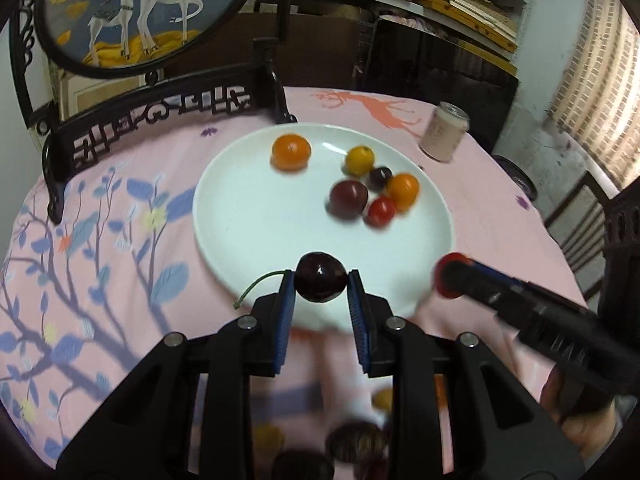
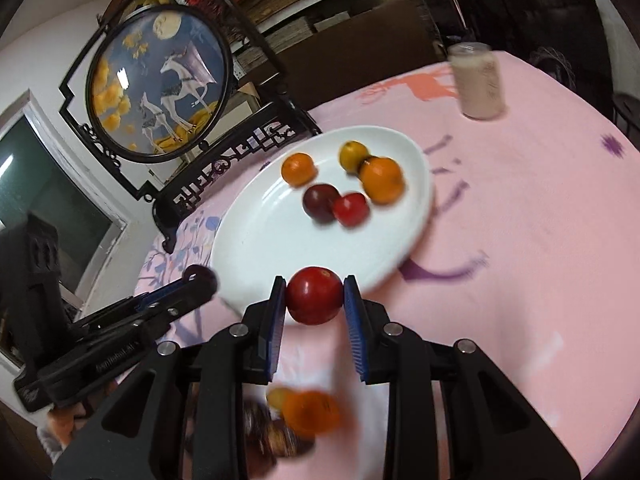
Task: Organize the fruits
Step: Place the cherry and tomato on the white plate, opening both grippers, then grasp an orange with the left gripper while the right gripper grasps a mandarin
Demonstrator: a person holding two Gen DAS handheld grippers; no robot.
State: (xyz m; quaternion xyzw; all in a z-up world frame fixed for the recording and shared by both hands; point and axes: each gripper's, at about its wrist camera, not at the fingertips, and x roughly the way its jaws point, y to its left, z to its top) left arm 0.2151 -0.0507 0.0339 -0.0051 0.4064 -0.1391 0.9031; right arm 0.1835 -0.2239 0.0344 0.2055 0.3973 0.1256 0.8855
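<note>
A white plate (image 1: 240, 216) sits on the pink tablecloth and holds several small fruits: an orange one (image 1: 291, 151), a yellow one (image 1: 360, 160), a dark plum (image 1: 348, 199) and a red tomato (image 1: 381, 211). My left gripper (image 1: 320, 284) is shut on a dark cherry (image 1: 320, 282) with a green stem, above the plate's near rim. My right gripper (image 2: 315, 296) is shut on a red tomato (image 2: 315, 295) just before the plate (image 2: 260, 248). It shows at the right in the left wrist view (image 1: 452, 276).
A pale can (image 1: 444, 131) stands beyond the plate at the right. A black carved stand with a round deer painting (image 1: 132, 12) rises at the table's far left. More fruits lie blurred under the grippers (image 2: 312, 412). A dark chair (image 1: 592, 216) stands at the right.
</note>
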